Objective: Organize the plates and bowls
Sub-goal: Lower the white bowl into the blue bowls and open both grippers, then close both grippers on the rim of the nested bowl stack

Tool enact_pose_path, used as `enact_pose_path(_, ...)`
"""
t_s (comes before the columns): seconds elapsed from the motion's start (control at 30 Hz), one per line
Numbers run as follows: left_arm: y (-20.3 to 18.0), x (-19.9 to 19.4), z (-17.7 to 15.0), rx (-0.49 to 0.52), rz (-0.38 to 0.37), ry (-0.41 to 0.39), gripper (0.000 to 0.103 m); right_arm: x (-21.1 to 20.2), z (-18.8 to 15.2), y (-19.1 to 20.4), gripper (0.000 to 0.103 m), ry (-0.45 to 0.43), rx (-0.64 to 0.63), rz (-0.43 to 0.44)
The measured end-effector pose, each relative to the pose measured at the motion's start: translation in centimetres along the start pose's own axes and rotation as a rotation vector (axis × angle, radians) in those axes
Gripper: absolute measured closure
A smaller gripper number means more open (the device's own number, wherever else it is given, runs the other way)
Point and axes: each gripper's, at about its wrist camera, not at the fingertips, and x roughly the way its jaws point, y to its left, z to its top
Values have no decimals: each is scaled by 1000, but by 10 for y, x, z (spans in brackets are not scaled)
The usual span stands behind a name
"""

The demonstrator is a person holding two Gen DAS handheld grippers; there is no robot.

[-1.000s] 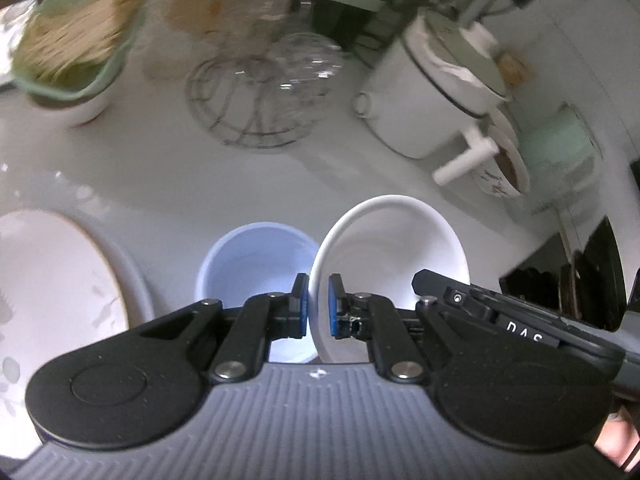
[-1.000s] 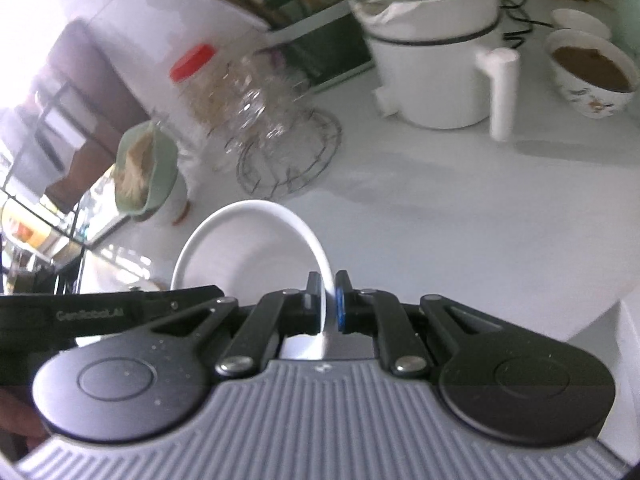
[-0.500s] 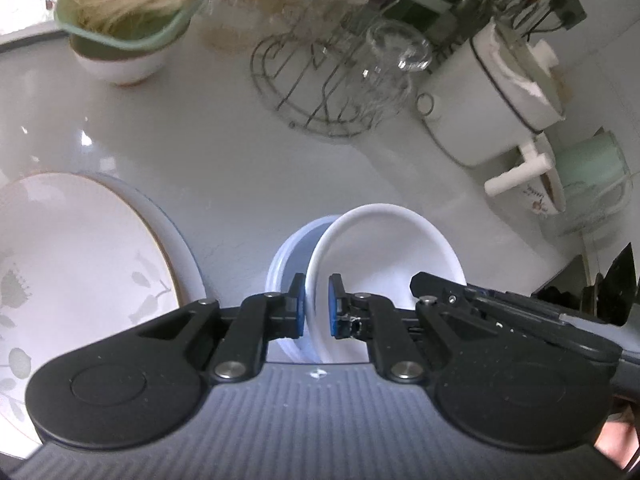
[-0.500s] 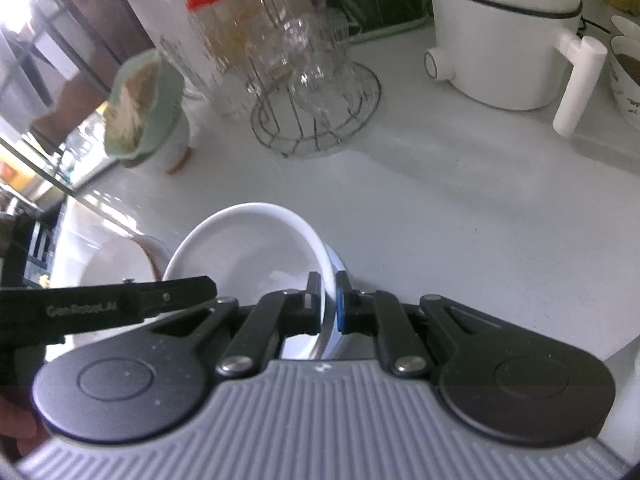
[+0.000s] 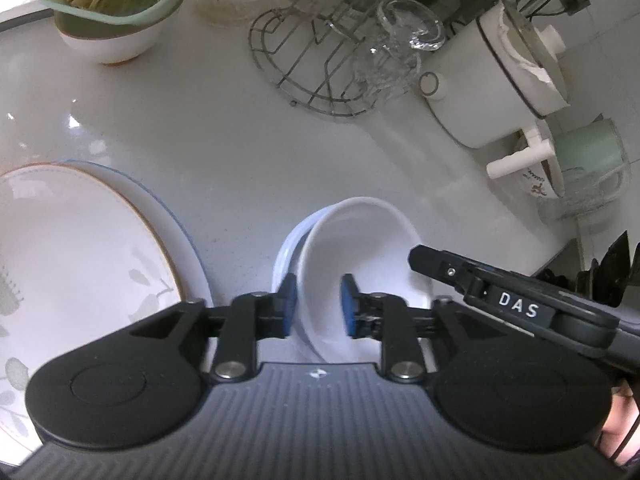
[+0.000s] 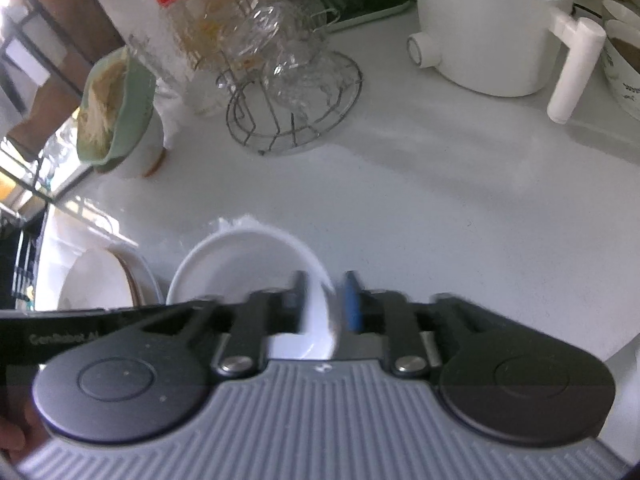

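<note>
Scanning from the left, I see stacked plates (image 5: 80, 264) on the white counter (image 5: 248, 152). Just right of them, the white bowl (image 5: 360, 248) sits nested in a pale blue bowl (image 5: 285, 256). My left gripper (image 5: 318, 304) straddles both rims, jaws opening, pads clear. My right gripper (image 6: 326, 306) straddles the white bowl's opposite rim, jaws likewise opening, no longer pressing it.

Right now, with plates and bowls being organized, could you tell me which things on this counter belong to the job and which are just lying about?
Part of the job:
- white bowl, nested in the bluish bowl
- stacked plates
- left gripper and right gripper, jaws opening around the white bowl's rim

Lying about:
- wire rack holding glasses
- white pot
- bowl of noodles
- red-lidded jar
</note>
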Motion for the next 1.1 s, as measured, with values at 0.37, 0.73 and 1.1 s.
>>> enact_pose_path(0.37,0,-6,1,4,24,-17,40,10,-16,-27,56,42,179,107)
enact_pose_path(0.73,1,-13,4,33,70,-26,32,35,-31,-5,74,121,201,208)
enact_pose_path(1.1,-9,3,-5,105,75,37,32,33,-30,-20,88,128,243,150)
